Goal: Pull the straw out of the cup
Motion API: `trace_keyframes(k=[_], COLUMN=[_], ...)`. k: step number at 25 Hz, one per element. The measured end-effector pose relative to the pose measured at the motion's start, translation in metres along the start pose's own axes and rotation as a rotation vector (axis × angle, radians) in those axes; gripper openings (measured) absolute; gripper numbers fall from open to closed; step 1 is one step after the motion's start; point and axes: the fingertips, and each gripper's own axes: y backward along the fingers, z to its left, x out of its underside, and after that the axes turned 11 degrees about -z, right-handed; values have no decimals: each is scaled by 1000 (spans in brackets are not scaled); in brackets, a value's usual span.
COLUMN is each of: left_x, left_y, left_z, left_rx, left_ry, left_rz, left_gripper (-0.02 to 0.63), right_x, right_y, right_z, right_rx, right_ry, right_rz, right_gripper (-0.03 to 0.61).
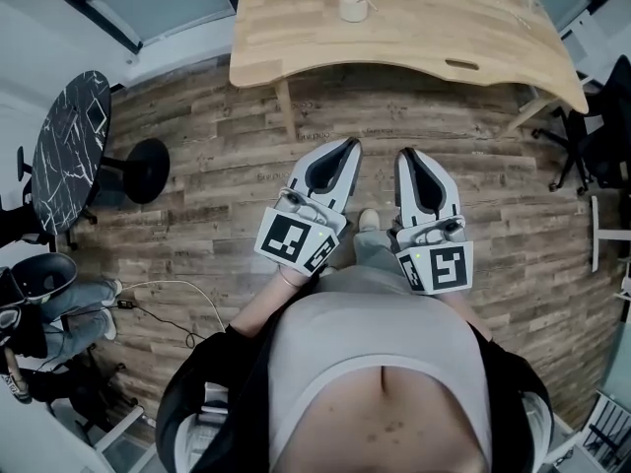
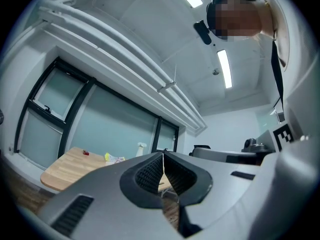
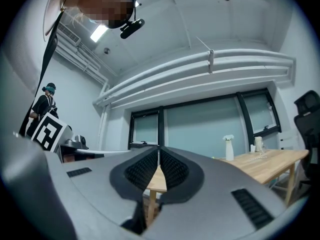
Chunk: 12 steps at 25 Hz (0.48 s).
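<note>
The left gripper [image 1: 347, 151] and right gripper [image 1: 409, 158] are closed and empty. The cup [image 1: 352, 5] stands well ahead of both. Its straw [image 1: 369, 7] is likely light and crushable: pinch gently near the top.

Wooden table [image 1: 414, 37] on plank floor [image 1: 227, 156]; black marbled round table [image 1: 69, 151] left, office chair [image 1: 603, 126] right.

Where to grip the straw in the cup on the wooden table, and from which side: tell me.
Grip the straw by its exposed end, which leans past the rim of the cup toward the right in the head view. Probably come from above on that side, jaws across it.
</note>
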Motion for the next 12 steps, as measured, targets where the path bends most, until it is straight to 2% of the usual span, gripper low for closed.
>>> trace_keyframes(k=[12], left_x=[25], left_y=[-90], left_z=[24], left_rx=[-48], left_ry=[-26], left_rz=[11], left_gripper=[11], right_x=[23], right_y=[-59], right_z=[-81], right_rx=[-54], right_ry=[-32], right_rz=[16], right_gripper=[37])
